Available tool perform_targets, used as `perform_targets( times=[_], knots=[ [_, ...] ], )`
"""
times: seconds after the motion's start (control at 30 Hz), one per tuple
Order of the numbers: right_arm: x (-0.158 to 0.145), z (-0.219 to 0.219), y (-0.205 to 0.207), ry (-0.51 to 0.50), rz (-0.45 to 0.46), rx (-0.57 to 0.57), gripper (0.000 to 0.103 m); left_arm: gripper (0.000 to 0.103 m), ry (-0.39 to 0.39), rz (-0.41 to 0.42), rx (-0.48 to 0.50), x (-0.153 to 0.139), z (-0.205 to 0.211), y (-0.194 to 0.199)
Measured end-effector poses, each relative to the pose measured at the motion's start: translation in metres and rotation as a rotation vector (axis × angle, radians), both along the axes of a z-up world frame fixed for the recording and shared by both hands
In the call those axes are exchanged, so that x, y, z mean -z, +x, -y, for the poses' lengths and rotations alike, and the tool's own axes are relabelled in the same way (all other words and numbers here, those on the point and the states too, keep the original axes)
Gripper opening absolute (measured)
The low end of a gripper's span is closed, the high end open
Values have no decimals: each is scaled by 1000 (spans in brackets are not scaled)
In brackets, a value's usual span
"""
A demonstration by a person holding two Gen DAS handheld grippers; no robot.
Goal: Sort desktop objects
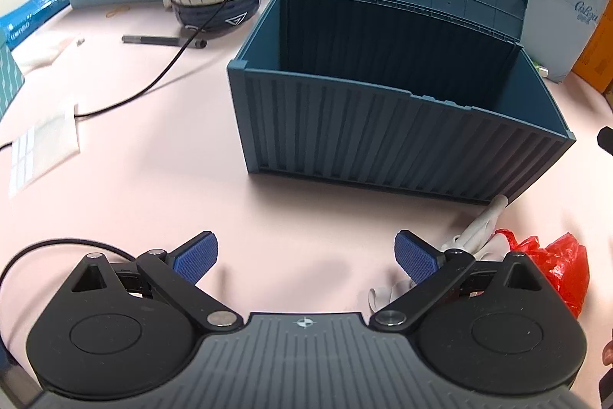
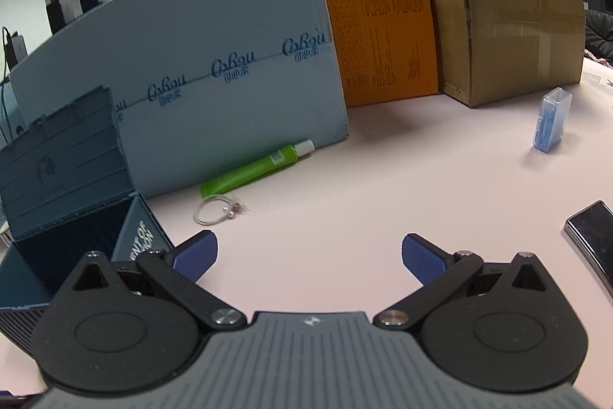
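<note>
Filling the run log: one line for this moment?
left tongs open, empty | right tongs open, empty | blue bin lid up | nothing grasped

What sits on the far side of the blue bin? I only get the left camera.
Observer: A green tube lies there, against a pale blue carton.
Operator: Anything else near it?
Observer: A thin wire ring lies flat on the table, just in front of the tube.
Operator: And further right?
Observer: A small clear case holding something blue stands upright, and a dark phone lies at the edge of the view.
Operator: Is the right gripper holding anything?
Observer: No, the right gripper is open, with nothing between its fingers.
</note>
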State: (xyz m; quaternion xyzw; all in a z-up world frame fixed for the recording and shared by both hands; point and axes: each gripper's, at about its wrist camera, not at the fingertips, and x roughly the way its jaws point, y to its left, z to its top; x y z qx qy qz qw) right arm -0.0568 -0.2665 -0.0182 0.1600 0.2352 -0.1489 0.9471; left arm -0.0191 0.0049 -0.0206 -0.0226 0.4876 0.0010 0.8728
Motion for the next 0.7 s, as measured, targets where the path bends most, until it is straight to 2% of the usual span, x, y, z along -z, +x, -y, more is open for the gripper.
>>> perform_targets(
  times=[0.33,0.7],
  knots=[
    [-18,-15,1,-56,-26,17,103,99,14,-6,11,-1,-5,-1],
    [-31,-44,14,-159,-16,6,103,99,28,-10,-60,1,-22,9]
  ],
)
